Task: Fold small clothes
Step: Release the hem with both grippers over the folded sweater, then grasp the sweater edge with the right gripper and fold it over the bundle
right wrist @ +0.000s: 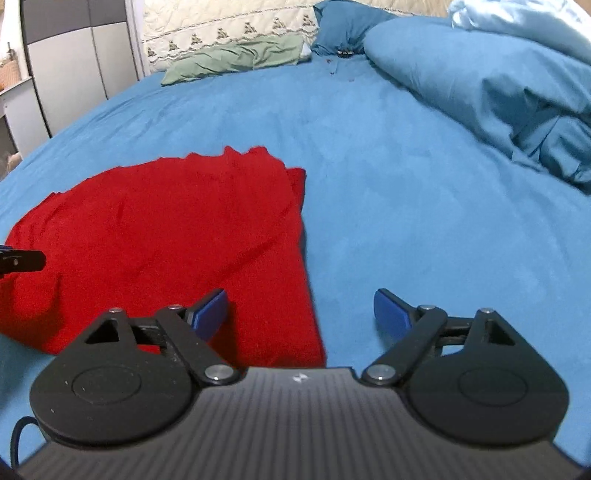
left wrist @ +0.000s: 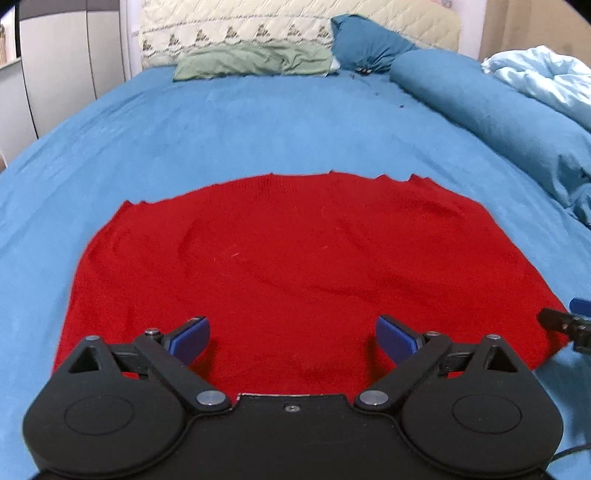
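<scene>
A red knit garment (left wrist: 295,258) lies folded flat on the blue bedsheet (left wrist: 258,129). My left gripper (left wrist: 293,338) hovers over its near edge, jaws open wide, nothing between the blue pads. In the right wrist view the same red garment (right wrist: 166,240) fills the left half. My right gripper (right wrist: 301,314) is open astride its right edge, the left pad over the cloth and the right pad over bare bedsheet (right wrist: 424,221). Each view catches a tip of the other gripper at its side, the right gripper (left wrist: 565,325) and the left gripper (right wrist: 22,260).
At the head of the bed lie a green pillow (left wrist: 255,61) and a quilted cream pillow (left wrist: 236,29). A rolled blue duvet (left wrist: 498,122) and a pale blue blanket (left wrist: 543,81) run along the right side. Grey wardrobe doors (right wrist: 74,66) stand at left.
</scene>
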`<state>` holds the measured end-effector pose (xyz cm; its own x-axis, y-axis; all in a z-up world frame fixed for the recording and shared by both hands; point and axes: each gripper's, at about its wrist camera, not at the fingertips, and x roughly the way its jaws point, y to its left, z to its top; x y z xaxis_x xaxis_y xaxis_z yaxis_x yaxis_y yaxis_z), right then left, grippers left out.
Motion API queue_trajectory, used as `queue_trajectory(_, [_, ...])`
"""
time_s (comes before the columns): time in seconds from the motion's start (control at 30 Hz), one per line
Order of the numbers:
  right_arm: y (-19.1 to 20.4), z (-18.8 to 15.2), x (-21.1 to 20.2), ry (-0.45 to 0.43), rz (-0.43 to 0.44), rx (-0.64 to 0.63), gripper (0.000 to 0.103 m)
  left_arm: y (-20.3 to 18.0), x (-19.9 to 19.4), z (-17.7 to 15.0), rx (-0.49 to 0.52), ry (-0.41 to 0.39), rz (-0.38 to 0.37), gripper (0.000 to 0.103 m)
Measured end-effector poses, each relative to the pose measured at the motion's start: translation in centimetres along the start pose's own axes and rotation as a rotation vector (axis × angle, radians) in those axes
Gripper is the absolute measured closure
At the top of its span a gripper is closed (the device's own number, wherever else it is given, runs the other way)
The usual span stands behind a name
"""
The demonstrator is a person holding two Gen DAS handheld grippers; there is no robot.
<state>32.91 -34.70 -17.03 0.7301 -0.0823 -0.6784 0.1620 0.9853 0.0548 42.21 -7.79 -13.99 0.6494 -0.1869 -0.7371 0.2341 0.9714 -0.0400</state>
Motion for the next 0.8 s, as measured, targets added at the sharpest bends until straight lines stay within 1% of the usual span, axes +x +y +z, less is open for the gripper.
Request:
queue_trajectory(0.07, [0.4, -0.3, 0.8, 0.030, -0.021, 0.011, 0.017, -0.1, 0.9, 0.1, -0.015, 0.020, 0.035, 0.004])
queue_trajectory(0.1, [0.6, -0.5, 1.5, 0.040, -0.021, 0.026, 0.017, 0.0, 1.6, 0.1, -0.017, 0.033, 0.043, 0.004])
queue_trajectory(0.13, [1.2, -0.9, 1.5, 0.030, -0.032, 0.033, 0.017, 0.1, 2.3, 0.2, -0.018, 0.050, 0.051, 0.004])
queue_trajectory(0.17, [1.6, -1.1, 1.6, 0.019, -0.042, 0.027, 0.020, 0.1, 2.8, 0.1, -0.019, 0.063, 0.056, 0.004])
queue_trajectory(0.2, [1.9, -1.2, 1.6, 0.014, -0.046, 0.023, 0.027, 0.2, 3.2, 0.1, -0.018, 0.070, 0.058, 0.003])
queue_trajectory(0.23, [2.1, -1.3, 1.6, 0.010, -0.040, 0.027, 0.032, 0.2, 3.4, -0.1, -0.012, 0.069, 0.061, 0.000])
queue_trajectory(0.27, [2.2, -1.2, 1.6, 0.008, -0.032, 0.026, 0.044, 0.2, 3.6, -0.1, -0.004, 0.069, 0.067, 0.000])
queue_trajectory(0.3, [2.4, -1.2, 1.5, 0.009, -0.019, 0.017, 0.059, 0.1, 3.9, 0.0, 0.003, 0.078, 0.073, 0.000])
queue_trajectory(0.33, [2.6, -1.2, 1.4, 0.013, -0.003, 0.007, 0.066, 0.0, 4.2, 0.0, 0.004, 0.090, 0.078, 0.000])
queue_trajectory(0.4, [3.1, -0.9, 1.1, 0.034, -0.004, 0.000, 0.076, 0.0, 4.5, 0.3, -0.004, 0.103, 0.087, 0.000])
queue_trajectory(0.43, [3.1, -0.4, 1.2, 0.051, 0.000, 0.022, 0.078, 0.1, 4.7, 0.4, -0.011, 0.111, 0.093, 0.000])
queue_trajectory(0.5, [2.2, 0.8, 0.8, 0.086, 0.027, 0.148, 0.080, 0.0, 5.1, 0.8, -0.017, 0.133, 0.102, 0.000])
queue_trajectory(0.57, [1.3, 2.2, 0.2, 0.098, 0.098, 0.293, 0.080, 0.1, 5.4, 1.4, -0.026, 0.164, 0.102, 0.000])
queue_trajectory(0.6, [1.2, 3.2, -0.3, 0.093, 0.149, 0.358, 0.080, 0.2, 5.3, 1.7, -0.031, 0.178, 0.096, 0.000])
queue_trajectory(0.63, [1.4, 4.2, -0.9, 0.086, 0.196, 0.400, 0.080, 0.5, 5.1, 1.9, -0.038, 0.189, 0.082, 0.000])
queue_trajectory(0.7, [3.1, 6.8, -2.2, 0.059, 0.301, 0.422, 0.081, 1.5, 4.1, 2.0, -0.050, 0.188, 0.045, 0.002])
queue_trajectory(0.73, [4.4, 8.0, -2.8, 0.048, 0.348, 0.409, 0.081, 2.4, 3.1, 1.9, -0.059, 0.176, 0.038, 0.002])
queue_trajectory(0.8, [8.4, 10.3, -3.8, 0.032, 0.456, 0.343, 0.081, 4.4, 1.1, 1.4, -0.066, 0.156, 0.033, 0.002])
